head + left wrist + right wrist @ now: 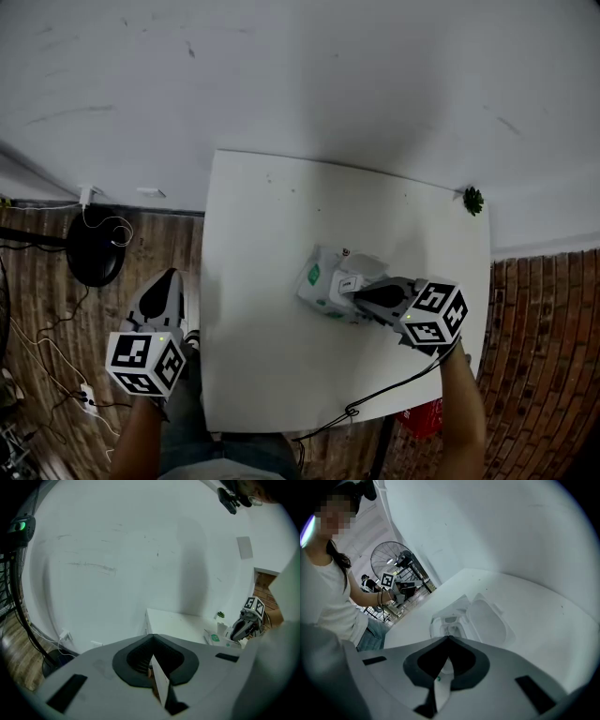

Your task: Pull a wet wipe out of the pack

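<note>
A white wet wipe pack [323,281] with a green label lies right of the middle of the white table [272,216]. Its flip lid [487,620] stands open. My right gripper [349,286] is shut, and its tips [449,638] rest at the pack's opening [449,629]. No wipe shows between the jaws. My left gripper [169,277] hangs shut and empty off the table's left edge, above the floor. In the left gripper view the left gripper [152,637] points toward the far wall, and the pack [218,638] shows far to the right.
A small green plant [473,200] sits at the table's far right corner. A black cable [375,403] crosses the near edge. A fan base [94,248] and wires lie on the wooden floor at left. A brick wall [553,337] is to the right.
</note>
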A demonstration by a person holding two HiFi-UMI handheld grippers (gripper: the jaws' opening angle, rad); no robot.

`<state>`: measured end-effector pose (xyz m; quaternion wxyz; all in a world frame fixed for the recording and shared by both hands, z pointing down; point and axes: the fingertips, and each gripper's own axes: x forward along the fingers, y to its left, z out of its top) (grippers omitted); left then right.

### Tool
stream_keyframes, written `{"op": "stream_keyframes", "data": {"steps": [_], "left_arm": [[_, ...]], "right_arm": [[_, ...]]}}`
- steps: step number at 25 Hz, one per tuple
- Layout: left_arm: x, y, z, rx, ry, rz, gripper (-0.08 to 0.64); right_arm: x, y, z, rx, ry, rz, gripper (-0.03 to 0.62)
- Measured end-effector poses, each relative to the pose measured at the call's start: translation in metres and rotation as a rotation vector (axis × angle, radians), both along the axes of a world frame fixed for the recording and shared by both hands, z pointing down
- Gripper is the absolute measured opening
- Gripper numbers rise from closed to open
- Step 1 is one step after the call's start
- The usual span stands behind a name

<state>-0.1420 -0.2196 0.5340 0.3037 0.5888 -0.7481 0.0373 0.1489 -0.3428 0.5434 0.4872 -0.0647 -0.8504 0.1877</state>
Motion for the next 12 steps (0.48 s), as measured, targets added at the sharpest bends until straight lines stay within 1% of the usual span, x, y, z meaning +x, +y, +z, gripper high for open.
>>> {"op": "stream_keyframes", "data": {"steps": [5, 12], "left_arm": [[-0.0021, 0.0003, -0.0023, 0.003, -0.007, 0.002, 0.000], [0.0001, 0.0007, -0.0057, 0.007, -0.011, 0.014, 0.000]], "right_arm": [[-0.0008, -0.0014, -0.0003, 0.003, -0.003, 0.011, 0.002], [-0.0003, -0.0014, -0.0028, 0.038, -0.001, 0.010, 0.002]]}}
